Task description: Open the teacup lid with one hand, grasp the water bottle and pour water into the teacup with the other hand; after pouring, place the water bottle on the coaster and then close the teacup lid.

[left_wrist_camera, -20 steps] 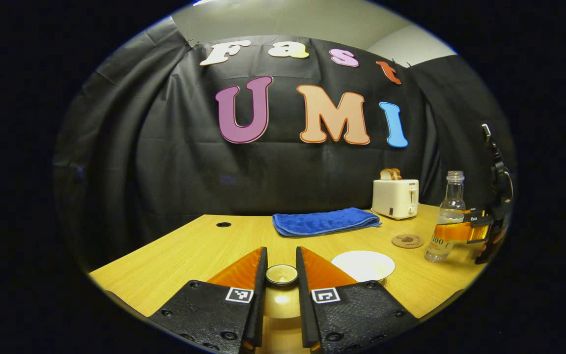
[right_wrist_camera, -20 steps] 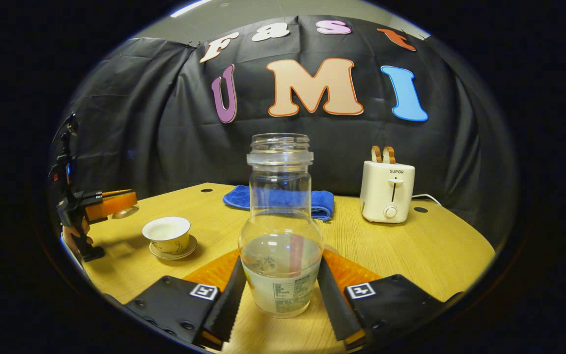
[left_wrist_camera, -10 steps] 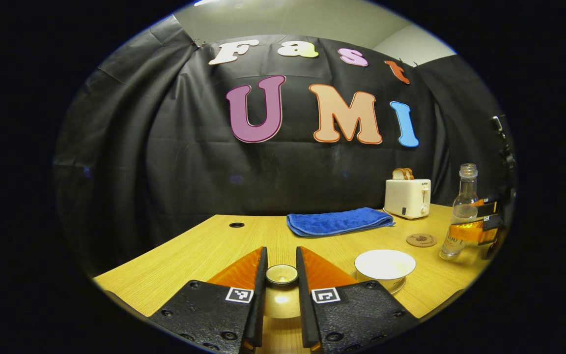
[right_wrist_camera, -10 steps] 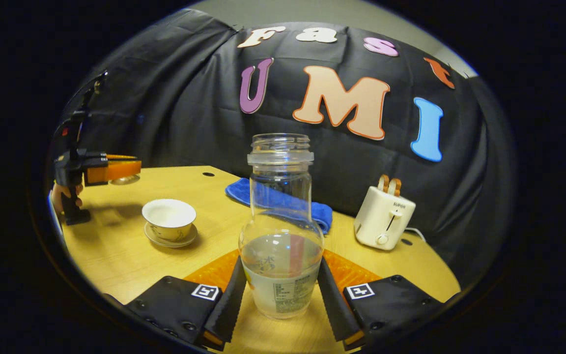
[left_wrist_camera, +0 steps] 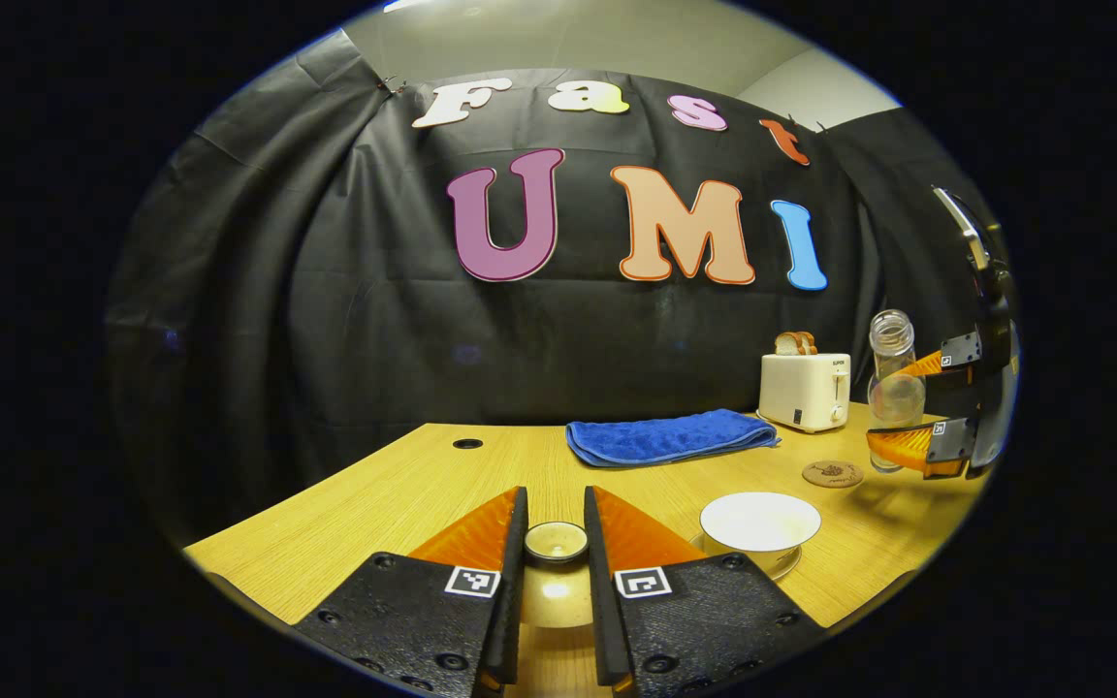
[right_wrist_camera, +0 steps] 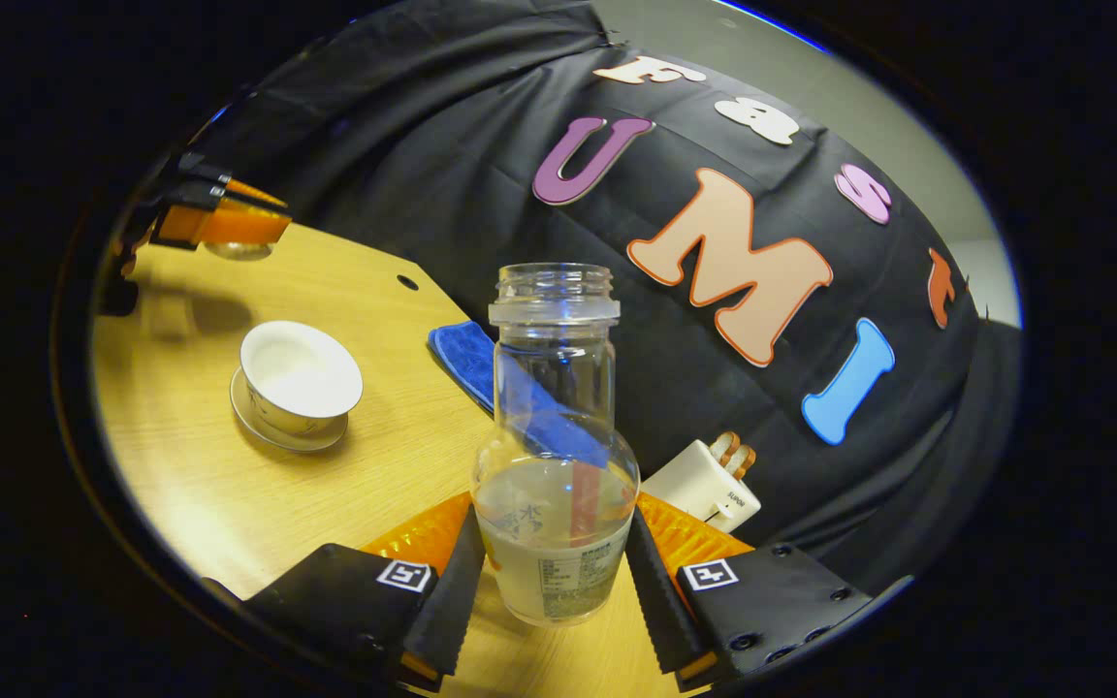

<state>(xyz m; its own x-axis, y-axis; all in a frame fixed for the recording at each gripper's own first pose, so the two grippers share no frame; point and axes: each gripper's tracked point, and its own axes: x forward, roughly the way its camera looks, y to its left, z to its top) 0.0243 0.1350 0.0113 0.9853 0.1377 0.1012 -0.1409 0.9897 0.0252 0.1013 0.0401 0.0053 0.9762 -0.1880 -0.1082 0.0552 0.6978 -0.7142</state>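
Note:
My left gripper is shut on the knob of the teacup lid and holds it above the table's near edge. The open white teacup stands on its saucer to the right of it. My right gripper is shut on the clear water bottle, which is uncapped and about a third full. In the left gripper view the bottle hangs in the air above the table's right side, beyond the round coaster. In the right gripper view the teacup lies to the left, with the left gripper and the lid farther left.
A folded blue cloth lies at the back of the wooden table. A white toaster with bread in it stands at the back right. In the right gripper view the cloth and toaster sit behind the bottle.
The right gripper has lifted the bottle off the table and rolled, so its view now tilts. The left gripper keeps the lid in the same place.

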